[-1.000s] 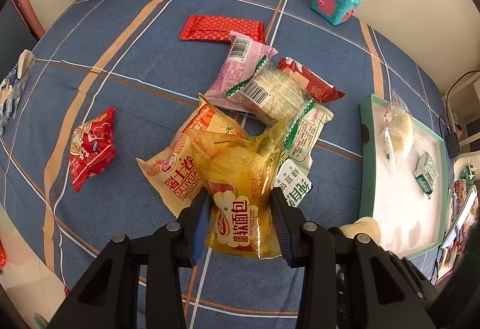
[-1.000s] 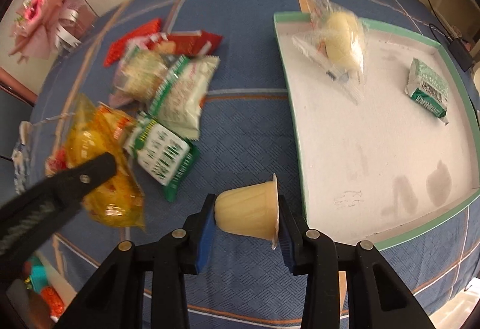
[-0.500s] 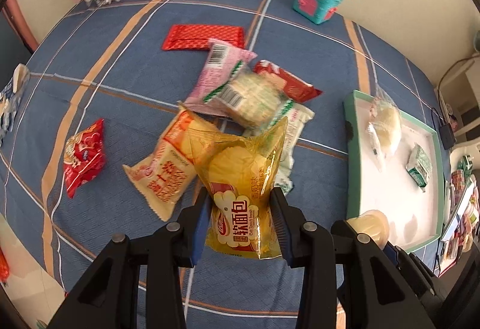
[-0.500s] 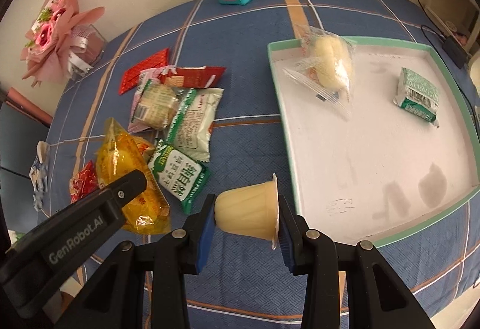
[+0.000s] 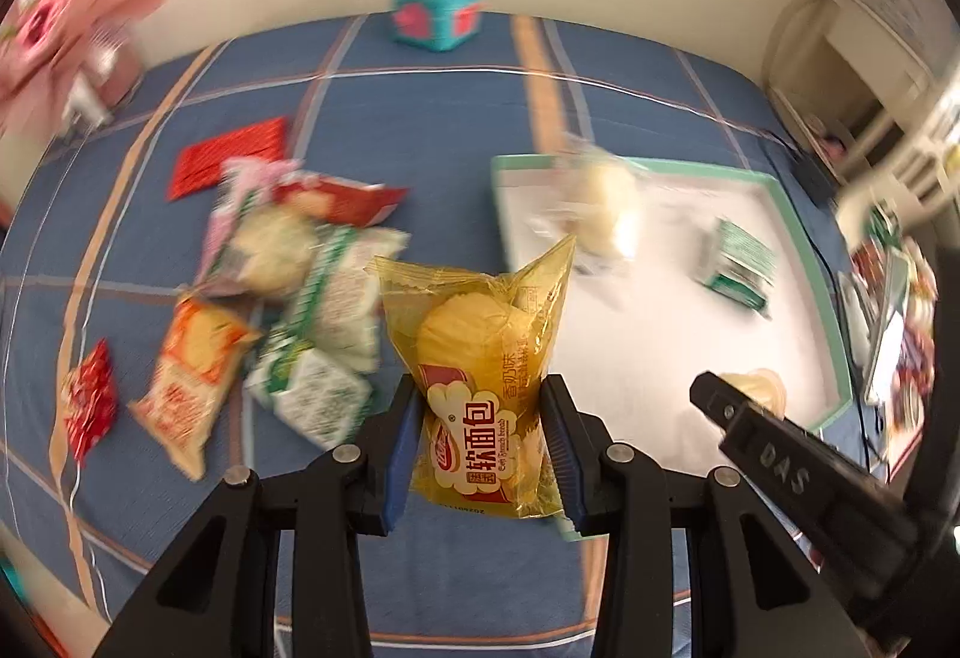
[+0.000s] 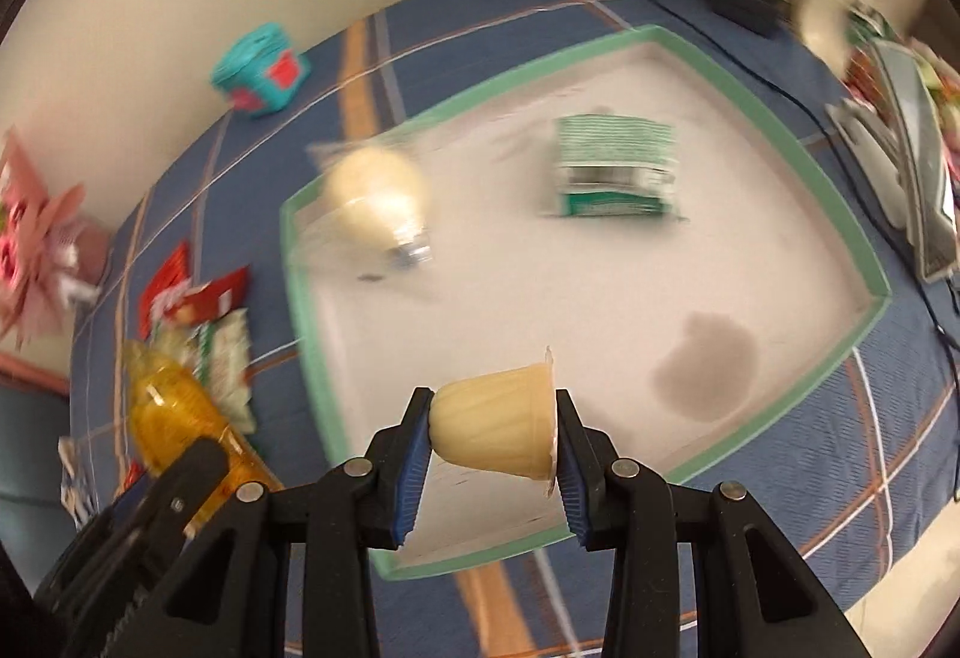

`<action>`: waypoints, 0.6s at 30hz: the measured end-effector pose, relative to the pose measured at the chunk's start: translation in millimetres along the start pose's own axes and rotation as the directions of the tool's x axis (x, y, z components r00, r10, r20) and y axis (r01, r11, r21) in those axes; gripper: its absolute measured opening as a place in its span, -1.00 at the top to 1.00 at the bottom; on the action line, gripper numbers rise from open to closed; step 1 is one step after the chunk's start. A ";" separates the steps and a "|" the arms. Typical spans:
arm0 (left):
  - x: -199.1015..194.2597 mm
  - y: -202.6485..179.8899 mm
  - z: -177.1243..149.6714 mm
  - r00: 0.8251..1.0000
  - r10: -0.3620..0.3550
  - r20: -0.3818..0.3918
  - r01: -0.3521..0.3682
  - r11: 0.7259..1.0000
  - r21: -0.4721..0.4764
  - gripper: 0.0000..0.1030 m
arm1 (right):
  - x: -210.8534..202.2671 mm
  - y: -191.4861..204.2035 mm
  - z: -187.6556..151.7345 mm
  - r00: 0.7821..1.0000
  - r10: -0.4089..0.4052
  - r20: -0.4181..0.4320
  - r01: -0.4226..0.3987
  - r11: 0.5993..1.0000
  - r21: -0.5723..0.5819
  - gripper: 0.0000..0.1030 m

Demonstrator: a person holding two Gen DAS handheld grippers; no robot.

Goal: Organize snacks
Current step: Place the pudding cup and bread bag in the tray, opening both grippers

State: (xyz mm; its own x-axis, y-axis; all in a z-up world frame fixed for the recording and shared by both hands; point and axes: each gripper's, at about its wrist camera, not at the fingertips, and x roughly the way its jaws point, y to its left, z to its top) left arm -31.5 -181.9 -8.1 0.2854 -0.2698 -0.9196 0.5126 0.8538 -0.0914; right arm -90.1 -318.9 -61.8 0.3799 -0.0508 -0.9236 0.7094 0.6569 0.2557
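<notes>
My left gripper [image 5: 480,442] is shut on a yellow soft-bread packet [image 5: 480,370] and holds it in the air near the tray's left edge. My right gripper [image 6: 495,436] is shut on a pale pudding cup [image 6: 498,427], held on its side above the near part of the white tray with a green rim [image 6: 864,238]. The tray [image 5: 807,238] holds a clear-wrapped bun [image 6: 372,190] and a green-and-white packet [image 6: 615,166]. The right gripper with the cup [image 5: 753,388] shows in the left wrist view. The bread packet [image 6: 174,406] shows in the right wrist view.
A pile of snack packets [image 5: 300,274] lies on the blue plaid cloth left of the tray, with a red packet [image 5: 90,406] further left. A teal box [image 5: 435,10] stands at the back. A pink bouquet [image 5: 60,28] is at the far left. Cables [image 6: 738,4] lie right.
Both grippers have swung right and toward the tray with their loads. The pudding cup is now over the tray's near part; the bread packet is lifted clear of the pile.
</notes>
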 end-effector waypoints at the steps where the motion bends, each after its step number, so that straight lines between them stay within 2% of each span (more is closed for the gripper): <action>1: 2.0 -6.7 0.2 1.000 -0.005 0.001 0.005 1.000 0.014 0.20 | 0.5 -8.4 3.0 1.000 -0.006 0.000 0.006 1.000 0.018 0.22; 7: 21.4 -44.7 6.3 1.000 -0.014 0.017 0.012 0.992 0.122 0.20 | 5.2 -46.1 13.7 0.999 -0.044 0.011 0.042 0.991 0.127 0.22; 15: 28.3 -58.5 18.7 0.998 -0.055 0.041 0.048 0.989 0.141 0.18 | 14.4 -67.8 23.3 0.998 -0.062 -0.001 0.062 0.983 0.171 0.22; 18: 29.2 -53.8 20.1 0.999 -0.046 0.028 0.043 0.991 0.126 -0.18 | 17.3 -65.7 23.5 0.998 -0.068 -0.012 0.069 0.985 0.159 0.20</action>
State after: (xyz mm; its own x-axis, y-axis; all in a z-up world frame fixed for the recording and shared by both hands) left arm -34.4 -244.6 -22.3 0.2837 -0.3214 -0.9035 0.6220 0.7787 -0.0817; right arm -116.2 -380.7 -87.9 0.3233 -0.0863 -0.9424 0.8193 0.5239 0.2331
